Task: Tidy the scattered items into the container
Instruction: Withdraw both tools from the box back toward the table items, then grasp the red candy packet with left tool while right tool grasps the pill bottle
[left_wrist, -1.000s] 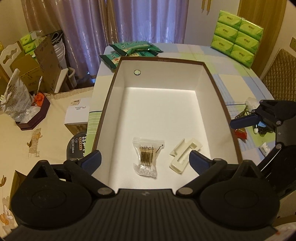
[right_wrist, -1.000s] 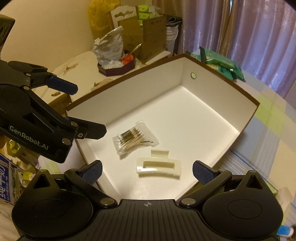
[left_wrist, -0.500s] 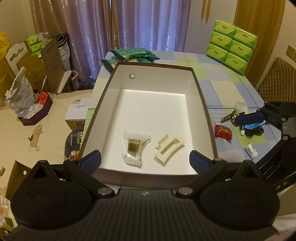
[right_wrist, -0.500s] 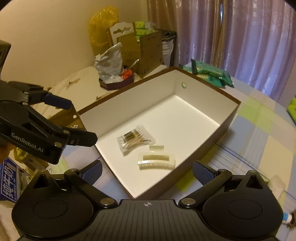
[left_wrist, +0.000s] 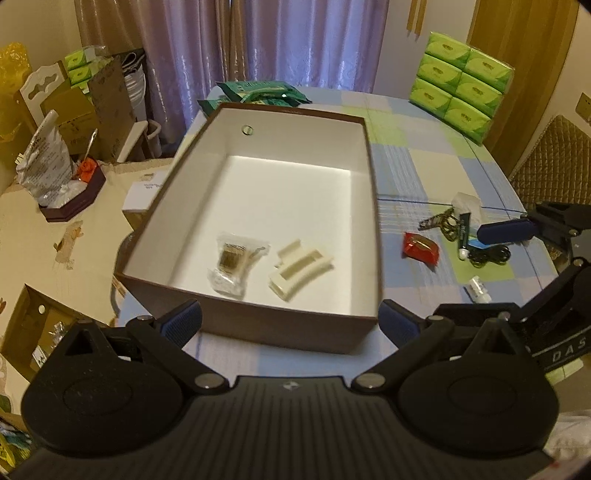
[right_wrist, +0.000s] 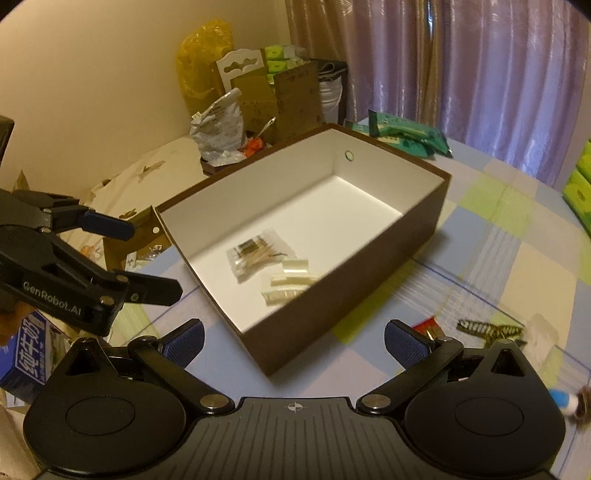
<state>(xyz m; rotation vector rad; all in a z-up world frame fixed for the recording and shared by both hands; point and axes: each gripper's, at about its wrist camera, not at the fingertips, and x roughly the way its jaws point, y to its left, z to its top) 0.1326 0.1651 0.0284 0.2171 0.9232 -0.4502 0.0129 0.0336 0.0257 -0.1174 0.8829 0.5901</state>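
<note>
Readable text, as far as I can make it out:

1. "GenRobot.AI", white lettering on the black body of the left gripper (right_wrist: 147, 258), seen from the right wrist camera.
2. "DAS", white capitals on the black body of the right gripper (left_wrist: 506, 232), at the right edge of the left wrist view; the word is cut off, remainder unreadable.
3. Blue carton (right_wrist: 27, 354) at the far left edge of the right wrist view: large white Chinese characters, I read "纯牛奶".

Print on the green tissue packs (left_wrist: 461, 81), the teal packets (left_wrist: 258, 94) and the cotton swab bag (left_wrist: 234, 260) is too blurred to read.
</note>
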